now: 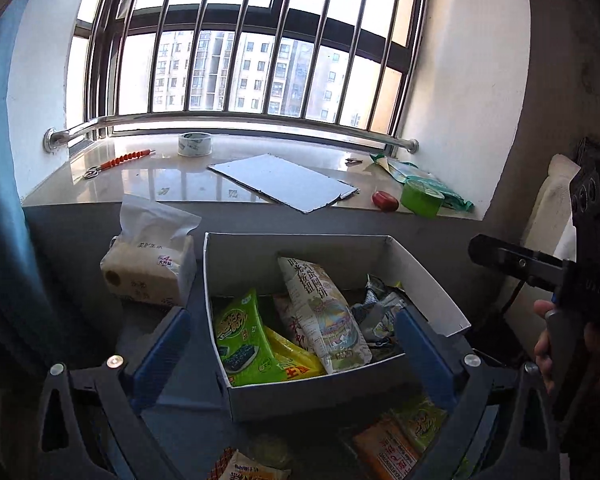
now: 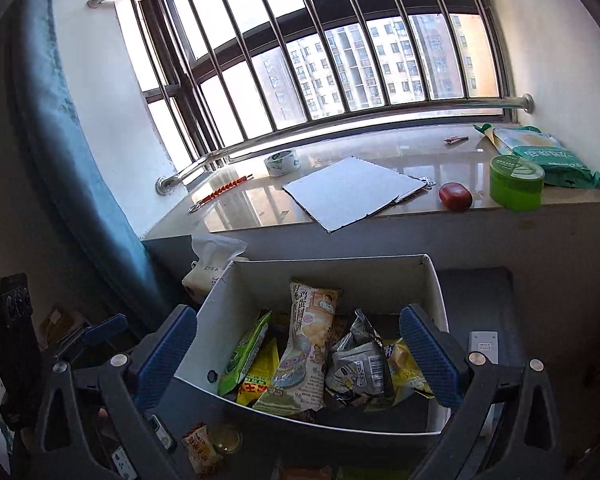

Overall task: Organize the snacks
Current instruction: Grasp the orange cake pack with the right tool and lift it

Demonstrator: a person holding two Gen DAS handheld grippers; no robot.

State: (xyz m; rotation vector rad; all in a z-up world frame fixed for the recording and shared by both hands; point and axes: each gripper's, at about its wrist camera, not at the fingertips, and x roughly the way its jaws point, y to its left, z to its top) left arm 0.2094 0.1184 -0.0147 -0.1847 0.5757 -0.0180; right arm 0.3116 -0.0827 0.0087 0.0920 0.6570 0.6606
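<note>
Several packets lie in the box point(image 1: 428, 276); a few snacks point(image 1: 384, 448) remain outside. Both grippers point(image 1: 296, 344) point(image 2: 296, 350) gape, holding nothing.

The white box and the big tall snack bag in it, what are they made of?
The white box looks like matte cardboard: thin, stiff folded walls with raw edges. The tall snack bag looks like printed plastic film, probably; it is puffy, creased and faintly shiny.

grey table point(image 1: 180, 432), snack box point(image 1: 340, 394), tissue pack point(image 1: 148, 272)
</note>
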